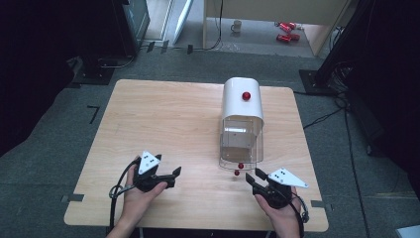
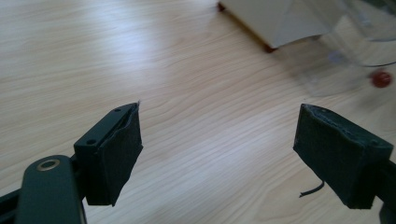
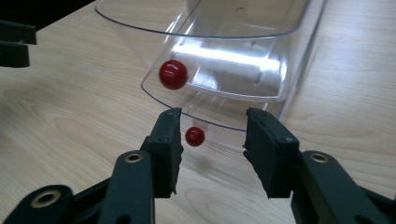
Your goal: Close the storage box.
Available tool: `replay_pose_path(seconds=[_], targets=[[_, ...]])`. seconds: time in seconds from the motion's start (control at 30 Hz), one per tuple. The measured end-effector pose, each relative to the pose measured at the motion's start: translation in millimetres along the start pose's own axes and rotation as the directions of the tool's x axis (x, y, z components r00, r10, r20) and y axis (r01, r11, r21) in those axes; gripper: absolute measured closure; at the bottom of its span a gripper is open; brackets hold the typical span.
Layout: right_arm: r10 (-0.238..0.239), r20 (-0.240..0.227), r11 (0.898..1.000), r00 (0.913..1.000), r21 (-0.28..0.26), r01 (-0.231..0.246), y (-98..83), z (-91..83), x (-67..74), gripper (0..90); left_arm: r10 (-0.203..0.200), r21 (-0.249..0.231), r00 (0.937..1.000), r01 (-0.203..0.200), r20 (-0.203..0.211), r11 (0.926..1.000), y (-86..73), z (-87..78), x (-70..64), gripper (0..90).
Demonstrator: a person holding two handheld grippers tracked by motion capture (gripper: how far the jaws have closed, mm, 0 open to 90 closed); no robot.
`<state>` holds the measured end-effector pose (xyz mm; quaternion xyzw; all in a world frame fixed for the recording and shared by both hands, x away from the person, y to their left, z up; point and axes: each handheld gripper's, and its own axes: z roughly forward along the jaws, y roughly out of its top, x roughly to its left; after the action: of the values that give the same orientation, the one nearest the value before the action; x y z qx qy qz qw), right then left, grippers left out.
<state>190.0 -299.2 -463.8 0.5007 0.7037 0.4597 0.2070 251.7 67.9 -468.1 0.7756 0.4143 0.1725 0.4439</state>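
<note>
Right gripper (image 1: 261,179), lower right of high view: jaws parted, nothing held, aimed at small red knob (image 3: 194,136) on clear door (image 3: 219,100) of white bread box (image 1: 242,99); likely lined up for knob.

Left gripper (image 1: 174,174), lower left: jaws wide, empty, resting clear on table (image 1: 163,124).

Right gripper view adds second red knob (image 3: 173,74), upper left; high view adds red knob (image 1: 246,95) atop box.

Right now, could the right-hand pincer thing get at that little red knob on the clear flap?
Probably yes. The right gripper is open, its jaws either side of the small red knob, with bare table around it.
</note>
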Motion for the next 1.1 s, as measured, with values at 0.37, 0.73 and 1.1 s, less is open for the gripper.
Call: replay_pose_path(seconds=[0.37,0.73,1.1], targets=[[0.016,0.052,1.000,0.9985,-0.014,-0.015,2.7,5.8,-15.6,60.5,0.106,-0.020,0.9801,-0.104,0.168,0.9944,15.1,36.8,-55.6,25.1],[-0.030,0.022,0.999,0.9993,0.023,0.029,9.6,24.0,-26.0,48.9,0.170,-0.045,0.9516,-0.164,0.256,0.9854,39.6,68.6,-86.5,34.6],[-0.041,0.001,0.999,0.9992,0.003,0.041,10.2,20.9,-28.0,50.1,0.163,-0.025,0.9560,-0.162,0.244,0.9865,45.3,83.6,-92.2,38.8]])
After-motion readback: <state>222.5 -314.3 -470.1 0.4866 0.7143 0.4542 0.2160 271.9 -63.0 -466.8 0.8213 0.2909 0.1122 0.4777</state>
